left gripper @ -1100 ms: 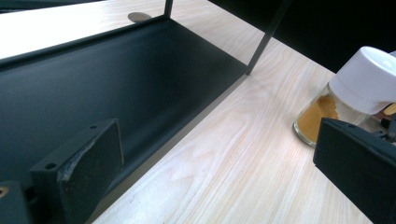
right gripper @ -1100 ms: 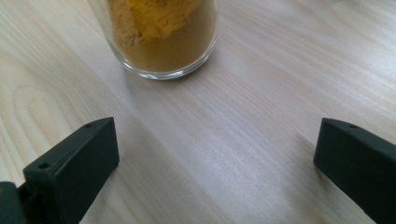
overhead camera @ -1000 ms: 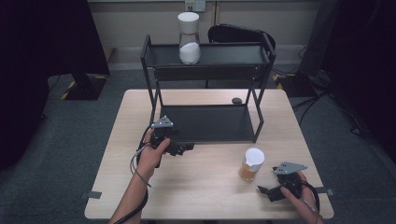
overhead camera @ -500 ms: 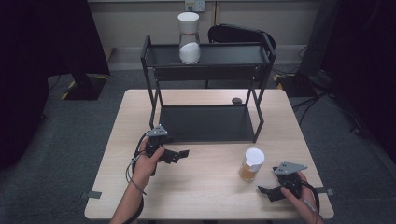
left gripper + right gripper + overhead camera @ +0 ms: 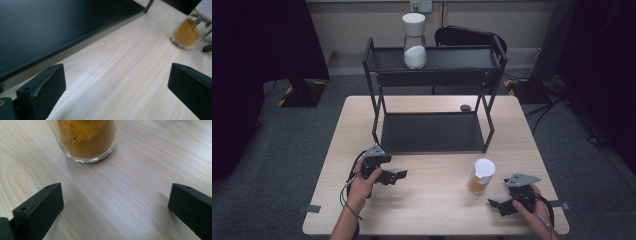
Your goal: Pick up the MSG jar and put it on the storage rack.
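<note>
Approaching the jar [image 5: 481,176] of orange powder at lower right on the table [image 5: 432,210], right gripper [image 5: 495,206] jaws apart, left gripper [image 5: 403,174] likewise; next: close around it.

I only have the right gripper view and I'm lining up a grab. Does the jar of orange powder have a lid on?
Observer: Yes, the jar has a white lid.
Operator: Where's the other gripper?
Observer: The left gripper is to the jar's left, by the front of the rack. Its jaws are open and hold nothing.
Operator: Anything on that rack?
Observer: A second jar, with white powder, stands on its top shelf.
</note>
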Tool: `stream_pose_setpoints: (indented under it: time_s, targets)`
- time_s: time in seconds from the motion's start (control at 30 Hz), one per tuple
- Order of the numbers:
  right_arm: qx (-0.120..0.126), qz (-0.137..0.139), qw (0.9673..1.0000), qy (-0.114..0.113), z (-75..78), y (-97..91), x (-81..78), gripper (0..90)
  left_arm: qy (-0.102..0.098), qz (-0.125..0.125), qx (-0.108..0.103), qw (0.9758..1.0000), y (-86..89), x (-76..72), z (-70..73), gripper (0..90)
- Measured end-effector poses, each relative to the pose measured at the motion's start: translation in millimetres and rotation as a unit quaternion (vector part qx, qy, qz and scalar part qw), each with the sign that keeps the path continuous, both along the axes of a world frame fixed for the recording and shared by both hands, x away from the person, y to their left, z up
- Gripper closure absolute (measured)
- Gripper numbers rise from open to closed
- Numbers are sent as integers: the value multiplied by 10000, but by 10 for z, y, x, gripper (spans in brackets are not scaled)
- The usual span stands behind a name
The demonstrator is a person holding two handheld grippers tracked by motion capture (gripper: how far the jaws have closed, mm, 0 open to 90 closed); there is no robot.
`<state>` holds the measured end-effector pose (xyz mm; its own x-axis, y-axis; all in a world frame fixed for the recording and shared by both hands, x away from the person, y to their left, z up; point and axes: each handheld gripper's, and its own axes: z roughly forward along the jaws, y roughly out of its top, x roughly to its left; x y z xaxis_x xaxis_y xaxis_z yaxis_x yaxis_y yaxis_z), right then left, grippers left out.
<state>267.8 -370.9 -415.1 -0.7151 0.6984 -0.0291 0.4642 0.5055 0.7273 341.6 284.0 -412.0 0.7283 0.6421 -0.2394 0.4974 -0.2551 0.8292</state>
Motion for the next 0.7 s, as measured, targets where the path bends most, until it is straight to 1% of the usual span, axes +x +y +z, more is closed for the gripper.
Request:
stream_pose_setpoints:
  time_s: [0.07,0.17,0.23,0.37,0.47,0.57,0.7]
  targets:
    - [0,1,10000,0,0,0,0,0,-61,72,143,9999,-10,-62,10,10]
    - [0,0,10000,0,0,0,0,0,-140,109,259,9995,-1,-135,15,10]
    - [0,1,10000,0,0,0,0,0,-191,113,495,9985,-21,-173,42,11]
    - [0,1,10000,-2,0,0,0,0,-219,143,764,9967,-38,-233,51,13]
    - [1,0,10000,0,0,0,0,0,-209,165,829,9962,-33,-267,34,14]
    - [0,0,10000,-2,0,0,0,0,-213,156,1029,9943,-51,-284,36,15]
    - [0,0,10000,0,0,0,0,0,-185,177,1135,9932,-49,-300,17,17]
